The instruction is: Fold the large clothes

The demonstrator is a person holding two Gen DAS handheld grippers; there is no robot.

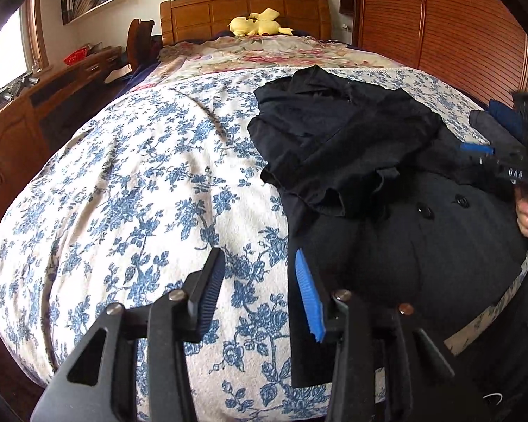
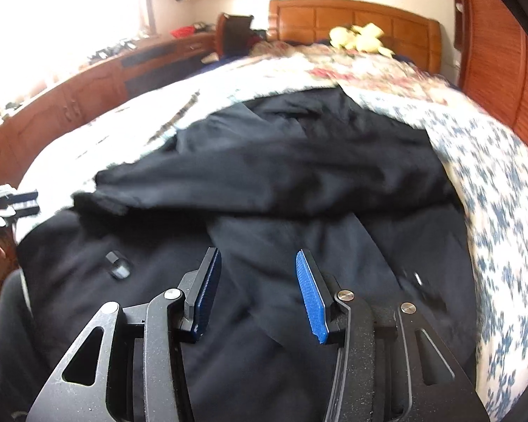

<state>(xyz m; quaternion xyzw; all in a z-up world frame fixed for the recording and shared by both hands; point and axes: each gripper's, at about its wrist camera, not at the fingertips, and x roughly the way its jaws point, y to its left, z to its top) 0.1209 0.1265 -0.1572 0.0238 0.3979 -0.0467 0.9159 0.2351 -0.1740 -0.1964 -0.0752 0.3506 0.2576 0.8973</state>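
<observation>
A large black coat (image 1: 397, 190) with dark buttons lies on the bed's blue-flowered cover, a sleeve folded across its upper part. It fills the middle of the right wrist view (image 2: 281, 190). My left gripper (image 1: 260, 288) is open and empty, hovering over the coat's left edge near the bed's front. My right gripper (image 2: 258, 288) is open and empty just above the coat's body; it also shows at the right edge of the left wrist view (image 1: 489, 151). The right wrist view is motion-blurred.
The bed cover (image 1: 140, 183) spreads to the left of the coat. A yellow plush toy (image 1: 258, 23) lies by the wooden headboard. A wooden dresser (image 1: 35, 105) runs along the left, a slatted wooden wardrobe (image 1: 440, 24) along the right.
</observation>
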